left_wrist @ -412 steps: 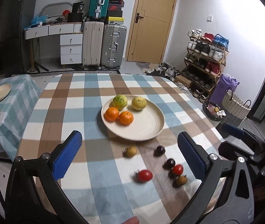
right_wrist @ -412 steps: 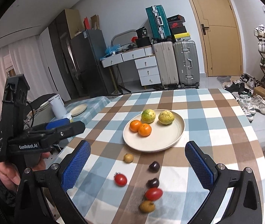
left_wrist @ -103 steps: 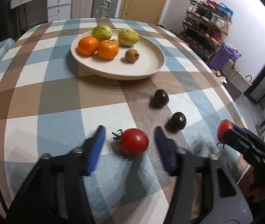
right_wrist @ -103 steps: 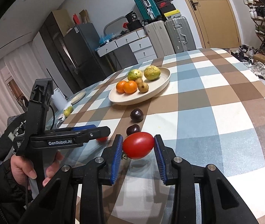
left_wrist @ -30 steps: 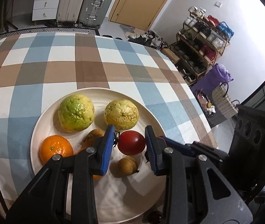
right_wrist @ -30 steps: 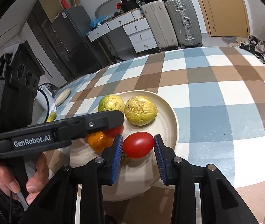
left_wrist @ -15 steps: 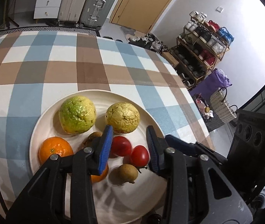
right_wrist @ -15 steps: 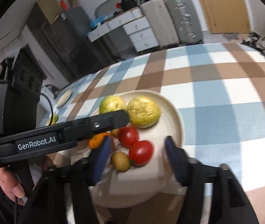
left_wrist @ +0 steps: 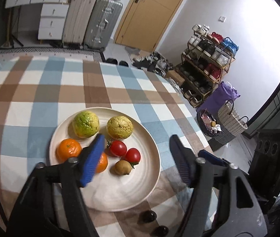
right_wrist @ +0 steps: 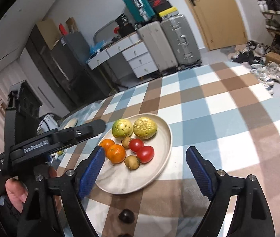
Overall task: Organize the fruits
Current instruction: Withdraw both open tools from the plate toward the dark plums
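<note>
Left gripper (left_wrist: pixel 138 158): jaws spread wide, empty, touching nothing; held above the near half of the plate (left_wrist: pixel 120 195). Blue ribbed pads (left_wrist: pixel 92 160) face each other.

Right gripper (right_wrist: pixel 144 171): jaws spread wide, empty, touching nothing; held above the near edge of the same plate, which reads cream and round in its own view (right_wrist: pixel 120 179).

Plate contents, placed relative to the left jaws:
- Two tomatoes, first (left_wrist: pixel 118 148) and second (left_wrist: pixel 133 155), touching one another, between the jaws and nearer the left-hand pad. The first shows a green stem pointing toward that pad; both are nearly round, long axis cannot be told.
- Small brown fruit (left_wrist: pixel 122 167), just nearer than the second tomato, between the jaws.
- Green-yellow citrus (left_wrist: pixel 85 124) and yellow citrus (left_wrist: pixel 119 127), side by side beyond the jaw tips.
- Orange (left_wrist: pixel 68 150), outside the left-hand pad; a second orange (left_wrist: pixel 102 163) partly hidden behind that pad.
- A further small brown fruit (right_wrist: pixel 126 143) shows only in the right view, between the oranges and tomatoes.

Off the plate: two dark round fruits, one (left_wrist: pixel 148 216) and another (left_wrist: pixel 160 230), on the checked tabletop (left_wrist: pixel 31 98), nearer than the jaws.

Writing: white lettering on the left gripper's body (right_wrist: pixel 35 147) in the right view, blurred and not legible.
</note>
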`<state>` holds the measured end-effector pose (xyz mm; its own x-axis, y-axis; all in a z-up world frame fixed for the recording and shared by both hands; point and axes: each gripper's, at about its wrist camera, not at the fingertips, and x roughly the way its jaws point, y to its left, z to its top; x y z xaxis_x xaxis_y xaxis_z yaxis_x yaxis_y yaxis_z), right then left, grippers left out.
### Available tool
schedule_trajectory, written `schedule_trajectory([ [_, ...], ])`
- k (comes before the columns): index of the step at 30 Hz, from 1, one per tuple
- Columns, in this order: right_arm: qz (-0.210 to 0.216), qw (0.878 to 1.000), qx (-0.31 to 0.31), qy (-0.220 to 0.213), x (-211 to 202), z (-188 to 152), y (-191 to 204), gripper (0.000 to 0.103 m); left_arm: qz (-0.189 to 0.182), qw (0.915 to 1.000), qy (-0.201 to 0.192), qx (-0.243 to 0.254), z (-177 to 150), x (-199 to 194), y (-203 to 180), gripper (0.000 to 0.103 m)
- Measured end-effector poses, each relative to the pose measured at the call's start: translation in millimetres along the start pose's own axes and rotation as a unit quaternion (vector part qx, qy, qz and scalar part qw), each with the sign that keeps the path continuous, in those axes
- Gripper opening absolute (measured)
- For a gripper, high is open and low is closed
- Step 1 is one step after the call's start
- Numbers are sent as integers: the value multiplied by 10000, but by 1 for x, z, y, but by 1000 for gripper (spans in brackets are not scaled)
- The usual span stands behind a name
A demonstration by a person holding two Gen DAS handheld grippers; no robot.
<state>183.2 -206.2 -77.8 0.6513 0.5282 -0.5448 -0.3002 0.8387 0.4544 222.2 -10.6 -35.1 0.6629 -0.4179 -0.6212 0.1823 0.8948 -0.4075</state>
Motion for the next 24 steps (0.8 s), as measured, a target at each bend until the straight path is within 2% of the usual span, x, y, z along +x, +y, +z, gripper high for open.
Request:
schedule_trajectory([
  [2, -48, 9999, -6, -88, -13, -2, 4, 86, 30, 9999, -76, 64, -3, -15, -6, 71],
  [4, -78, 9998, -34, -173, -24, -3, 9, 86, 126, 9998, -122, 120, -6, -29, -12, 82],
  [8, -149, 9992, -132, -357, -47, -6, 21, 89, 213, 9988, -341, 269, -14, -59, -23, 85],
  [12, -258, 9977, -291, -564, -68, -13, 34, 99, 452, 9969, -548, 335, -26, -87, -29, 102],
  [19, -302, 9964, -462, -642, -91, -32, 54, 100, 646, 9938, -780, 462, -56, -128, -34, 102],
  [24, -331, 9954, -652, -618, -97, -57, 62, 100, 883, 9920, -799, 430, -96, -141, -30, 102],
])
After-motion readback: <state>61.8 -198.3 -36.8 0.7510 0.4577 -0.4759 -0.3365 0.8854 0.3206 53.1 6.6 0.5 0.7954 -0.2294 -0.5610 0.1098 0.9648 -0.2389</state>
